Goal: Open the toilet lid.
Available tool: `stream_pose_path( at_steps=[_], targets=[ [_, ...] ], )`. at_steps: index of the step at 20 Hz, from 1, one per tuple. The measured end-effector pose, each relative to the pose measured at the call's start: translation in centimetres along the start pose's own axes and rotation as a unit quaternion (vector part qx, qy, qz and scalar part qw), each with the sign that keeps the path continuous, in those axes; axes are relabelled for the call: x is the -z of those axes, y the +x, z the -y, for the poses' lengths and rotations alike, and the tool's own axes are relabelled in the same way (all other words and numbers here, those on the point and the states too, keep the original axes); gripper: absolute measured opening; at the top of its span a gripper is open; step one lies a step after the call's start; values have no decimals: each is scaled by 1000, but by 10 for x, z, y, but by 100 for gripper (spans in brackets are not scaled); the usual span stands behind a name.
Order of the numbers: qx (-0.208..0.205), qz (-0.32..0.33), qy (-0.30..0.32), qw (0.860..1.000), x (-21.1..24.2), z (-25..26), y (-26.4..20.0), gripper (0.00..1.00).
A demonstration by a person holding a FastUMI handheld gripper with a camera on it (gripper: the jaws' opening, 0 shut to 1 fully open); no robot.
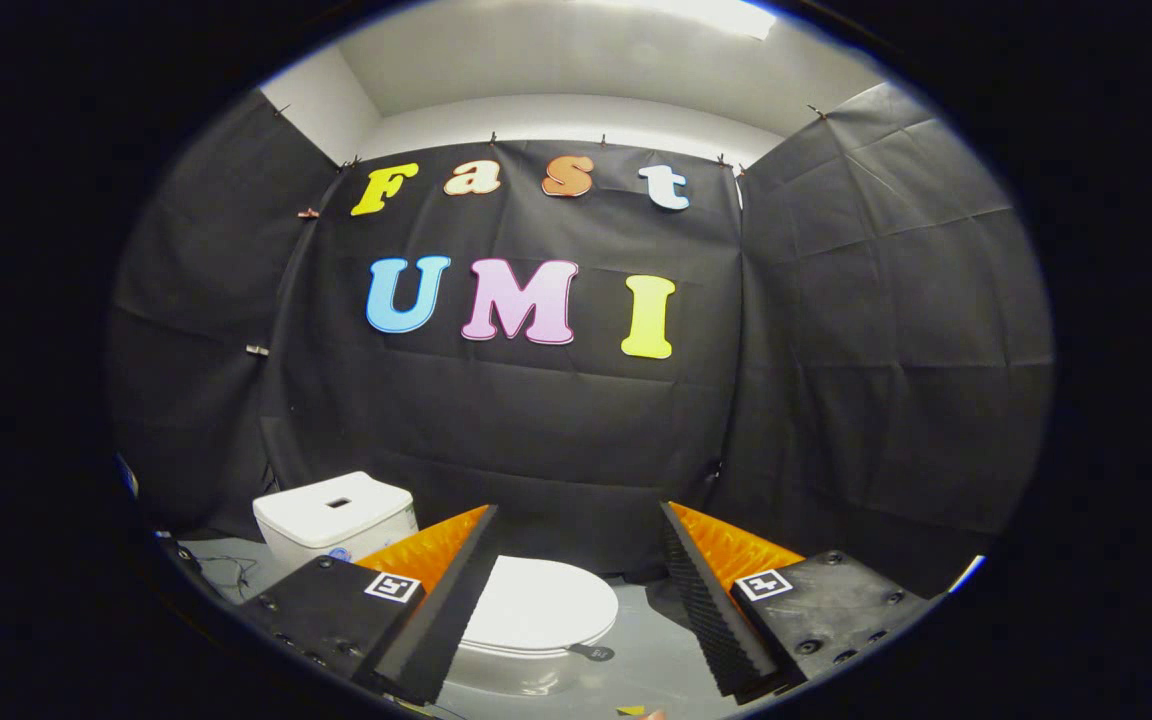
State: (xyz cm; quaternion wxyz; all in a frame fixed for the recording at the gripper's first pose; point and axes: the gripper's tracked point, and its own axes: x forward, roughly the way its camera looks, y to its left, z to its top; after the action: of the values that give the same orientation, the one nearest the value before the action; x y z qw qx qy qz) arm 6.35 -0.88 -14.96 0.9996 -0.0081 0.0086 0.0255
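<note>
A small white toilet stands on the grey floor below and ahead of me. Its lid (539, 604) lies flat and closed over the bowl, partly hidden behind my left finger. A small dark tab (591, 653) sticks out from the lid's front rim. The white tank (334, 516) rises behind it, beyond the left finger. My gripper (578, 520) hangs above the toilet with its two orange-and-black fingers (706, 600) spread wide apart, open, nothing between them but the lid far below.
Black cloth walls close in the booth on three sides close behind the toilet. The grey floor (651, 655) spreads to the right of the bowl. Some thin cables (226, 572) lie on the floor left of the tank.
</note>
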Motion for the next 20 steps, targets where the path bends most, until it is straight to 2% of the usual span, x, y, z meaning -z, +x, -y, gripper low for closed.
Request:
stream_pose_path(
  at_steps=[5, 11, 16, 20],
  targets=[
    [-13, -55, 43, 997, 60, 9, 17, 98],
    [-20, -141, 115, 983, 140, 28, 32, 99],
    [-24, -225, 170, 959, 197, 33, 61, 99],
    [-4, -309, 261, 914, 268, 42, 85, 99]
  ],
)
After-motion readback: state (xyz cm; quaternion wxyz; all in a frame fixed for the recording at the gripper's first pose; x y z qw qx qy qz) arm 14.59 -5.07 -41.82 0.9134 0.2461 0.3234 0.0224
